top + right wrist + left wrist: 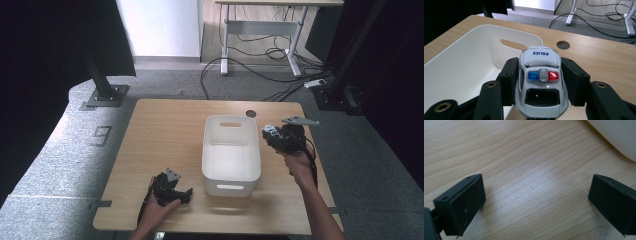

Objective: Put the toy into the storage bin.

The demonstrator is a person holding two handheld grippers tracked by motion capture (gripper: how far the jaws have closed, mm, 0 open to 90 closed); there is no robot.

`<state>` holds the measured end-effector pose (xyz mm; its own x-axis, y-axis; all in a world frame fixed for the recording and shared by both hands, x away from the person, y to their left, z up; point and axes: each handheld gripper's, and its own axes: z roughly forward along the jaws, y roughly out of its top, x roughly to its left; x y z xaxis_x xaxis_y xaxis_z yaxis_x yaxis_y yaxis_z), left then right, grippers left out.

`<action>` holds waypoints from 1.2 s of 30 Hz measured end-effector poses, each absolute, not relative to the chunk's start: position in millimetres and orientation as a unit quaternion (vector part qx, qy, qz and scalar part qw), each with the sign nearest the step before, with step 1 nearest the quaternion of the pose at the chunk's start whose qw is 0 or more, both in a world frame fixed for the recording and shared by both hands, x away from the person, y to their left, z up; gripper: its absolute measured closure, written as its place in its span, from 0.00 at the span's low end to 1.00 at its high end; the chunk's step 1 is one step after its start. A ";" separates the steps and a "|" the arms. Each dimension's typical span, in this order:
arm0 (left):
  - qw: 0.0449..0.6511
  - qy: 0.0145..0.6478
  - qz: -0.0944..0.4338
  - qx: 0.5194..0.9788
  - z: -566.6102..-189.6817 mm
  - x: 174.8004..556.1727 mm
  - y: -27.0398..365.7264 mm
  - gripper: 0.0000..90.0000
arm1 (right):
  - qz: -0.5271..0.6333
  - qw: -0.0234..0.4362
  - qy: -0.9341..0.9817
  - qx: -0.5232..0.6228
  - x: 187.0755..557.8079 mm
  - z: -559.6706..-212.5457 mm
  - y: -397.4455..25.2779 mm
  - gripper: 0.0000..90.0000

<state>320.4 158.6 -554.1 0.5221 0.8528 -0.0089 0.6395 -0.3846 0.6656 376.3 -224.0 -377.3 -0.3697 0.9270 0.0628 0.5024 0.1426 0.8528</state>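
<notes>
Lettering "POLICE" reads in the right gripper view on the toy police car [541, 82] clamped by the right gripper [540, 80] beside the white bin [231, 155]; left gripper [536, 200] gapes wide over bare table [524, 170].

**Black handheld grippers, bare forearms**

Both handheld tools are matte black. The left gripper [172, 189] carries a small grey three-cornered plate; the right gripper [280, 137] has a larger one. The jaws are blocky, flat-faced pads, the right gripper's arms showing brass-ringed screw holes. Black cables trail back along sleeveless forearms.

Your police car [540, 82]: glossy grey plastic; bin [461, 70]: smooth matt white plastic; bench [524, 165]: pale wood grain, faint sheen.
</notes>
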 end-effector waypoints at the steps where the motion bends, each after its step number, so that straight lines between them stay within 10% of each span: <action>1: 0.313 0.458 0.170 0.814 -554.1 320.4 158.6 0.01 | 0.421 0.251 0.713 0.502 376.6 -376.8 -223.0 0.56; 36: 0.313 0.458 0.171 0.814 -554.1 320.3 158.6 0.01 | 0.420 0.251 0.727 0.482 385.9 -360.9 -187.2 0.56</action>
